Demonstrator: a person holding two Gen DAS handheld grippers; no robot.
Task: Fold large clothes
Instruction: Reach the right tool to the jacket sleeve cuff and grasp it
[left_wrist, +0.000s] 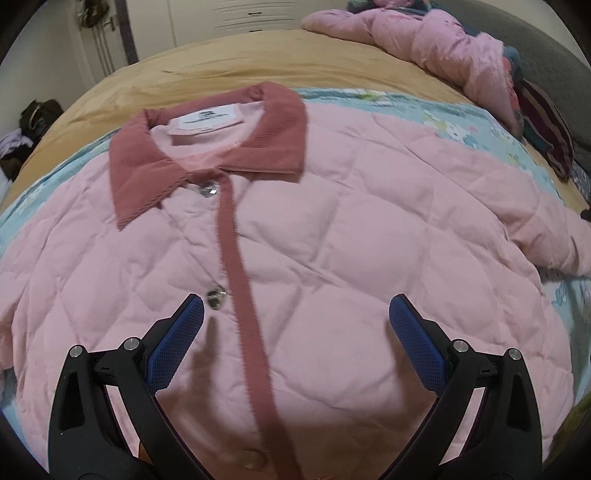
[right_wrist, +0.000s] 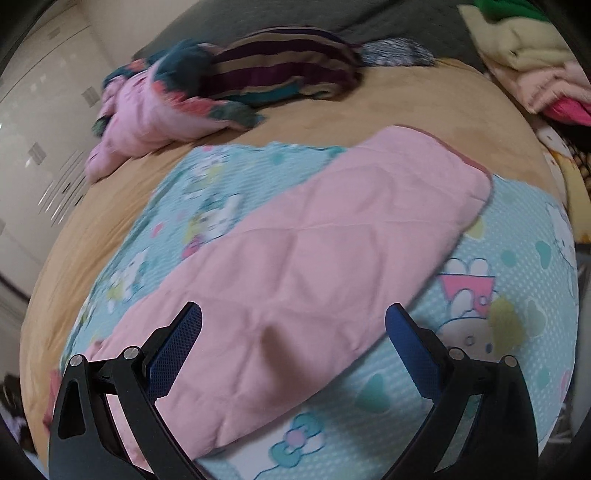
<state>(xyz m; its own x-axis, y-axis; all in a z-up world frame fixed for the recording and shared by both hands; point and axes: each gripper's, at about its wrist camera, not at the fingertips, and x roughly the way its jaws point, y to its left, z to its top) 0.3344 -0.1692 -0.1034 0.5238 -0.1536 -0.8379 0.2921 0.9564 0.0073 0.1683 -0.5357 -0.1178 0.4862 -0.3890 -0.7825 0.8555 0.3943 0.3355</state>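
A pink quilted jacket (left_wrist: 332, 236) lies flat and face up on the bed, buttoned, with a darker rose collar (left_wrist: 221, 144) and a rose placket (left_wrist: 236, 266) running down its middle. My left gripper (left_wrist: 295, 314) hovers open above the jacket's chest, one blue pad (left_wrist: 177, 343) beside a silver button (left_wrist: 216, 297). In the right wrist view one sleeve (right_wrist: 332, 251) of the jacket stretches out over the blue sheet, its rose-trimmed cuff (right_wrist: 476, 166) at the far end. My right gripper (right_wrist: 293, 317) is open over the sleeve near the shoulder, holding nothing.
A light blue cartoon-print sheet (right_wrist: 480, 295) lies under the jacket on a tan bedcover (left_wrist: 240, 62). A second pink padded garment (left_wrist: 424, 40) and striped dark clothes (right_wrist: 288, 62) are heaped near the grey headboard (left_wrist: 554, 55). Folded clothes (right_wrist: 524, 55) are stacked at the right. White wardrobes (right_wrist: 48, 110) stand behind.
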